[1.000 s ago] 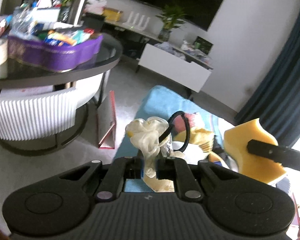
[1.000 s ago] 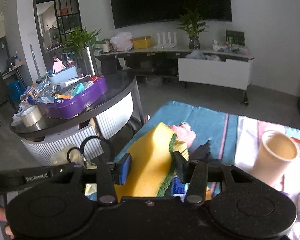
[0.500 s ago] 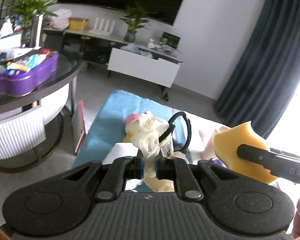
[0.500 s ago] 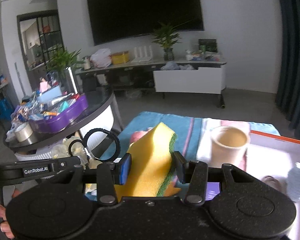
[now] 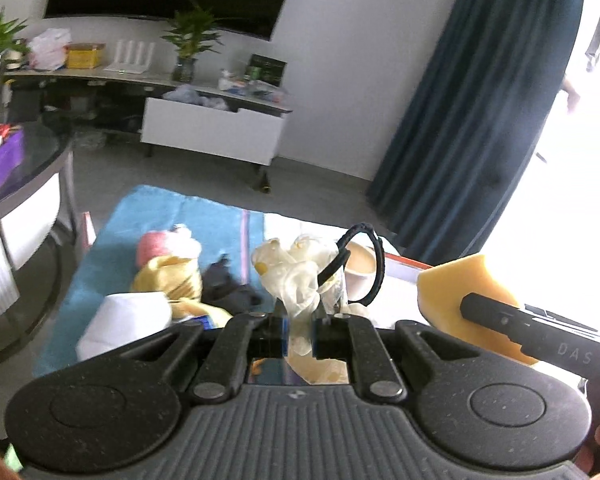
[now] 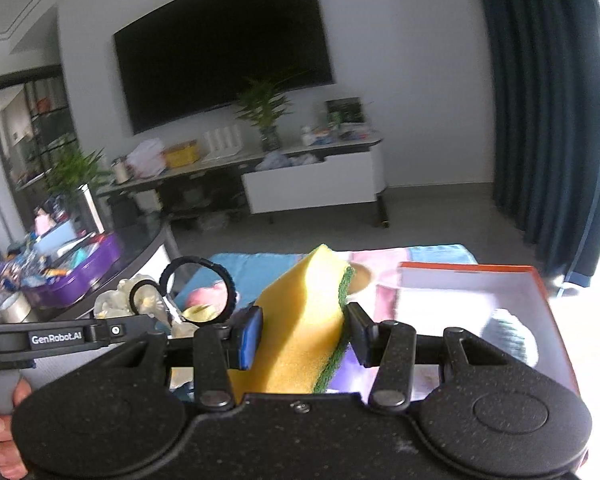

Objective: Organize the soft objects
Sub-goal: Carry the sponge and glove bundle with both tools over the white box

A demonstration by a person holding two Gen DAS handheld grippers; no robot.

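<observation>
Both grippers have swung toward the curtain side since a sec ago: the round table w/ the purple tray has slid to the left edge of view, and an orange-rimmed box [image 6: 540,280] has come into sight at the right end of the blue cloth [image 5: 156,216].

Largest first: blue cloth spread over the low surface, its far edge facing the TV wall. Orange-rimmed box sits at the cloth's right end, white inside, w/ a blurred pale-blue knit item [image 6: 508,336] in it. Paper cup [image 5: 360,268] stands just beside the box's near-left corner. Pink-and-yellow plush toy [image 5: 168,260] lies on the cloth's left half.

Right gripper [image 6: 302,330] clamps a yellow sponge [image 6: 300,328], green scrub layer facing right, held upright above the cloth, left of the box. Left gripper [image 5: 300,332] is clenched tight on a crumpled cream rubber glove [image 5: 296,276]; a black hair tie [image 5: 364,264] hangs off the same pinch, looped up by the cup.
</observation>
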